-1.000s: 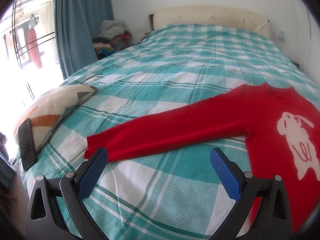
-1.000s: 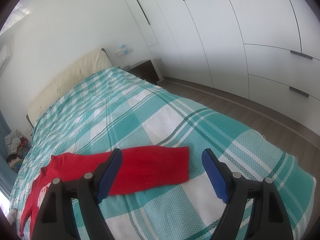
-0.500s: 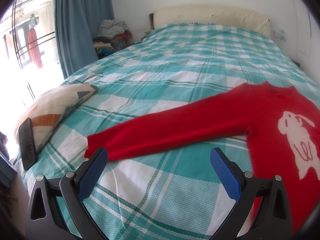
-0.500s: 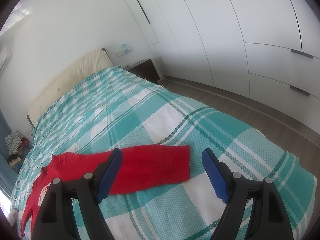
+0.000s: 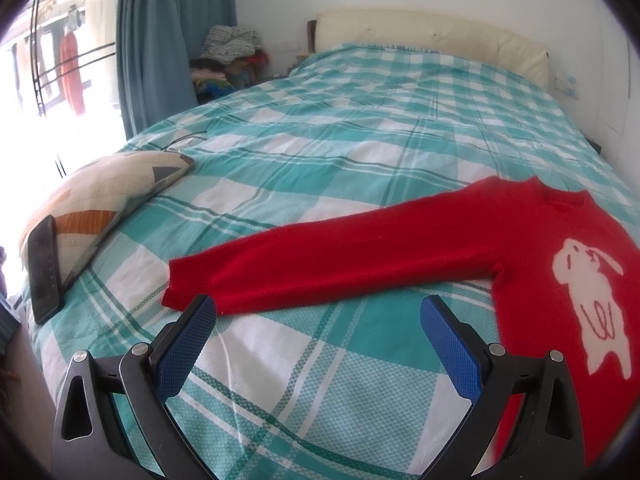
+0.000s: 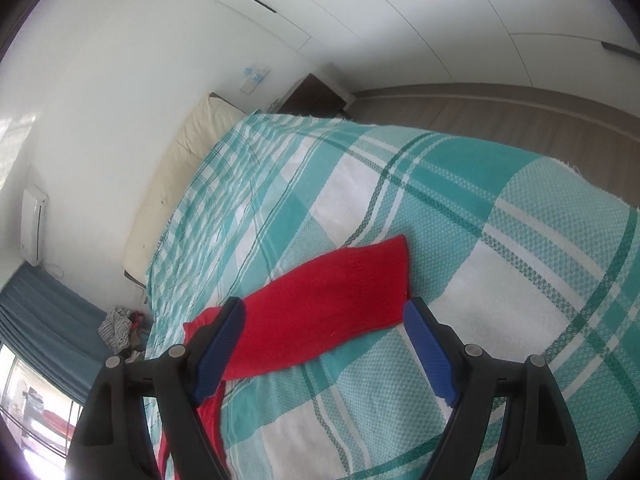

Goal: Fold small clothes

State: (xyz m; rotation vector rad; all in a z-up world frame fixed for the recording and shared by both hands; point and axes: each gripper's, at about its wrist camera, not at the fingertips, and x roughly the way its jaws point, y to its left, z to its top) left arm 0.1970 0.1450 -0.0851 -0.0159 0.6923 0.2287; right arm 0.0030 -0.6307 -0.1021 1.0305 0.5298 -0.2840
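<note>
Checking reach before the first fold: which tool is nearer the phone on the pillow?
Left. The left tool hovers open by the sleeve cuff, with the phone just to its left. The right tool is over the opposite sleeve.

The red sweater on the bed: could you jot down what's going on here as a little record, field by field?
garment: red sweater, spread flat, not yet folded
design: white animal figure on the front
surface: bed with teal plaid cover
left sleeve: stretched straight out, cuff just ahead of the left gripper
right sleeve: cuff lies ahead of the right gripper
grippers: both open, holding nothing
nearby: patterned pillow with a dark phone leaning on it
</note>
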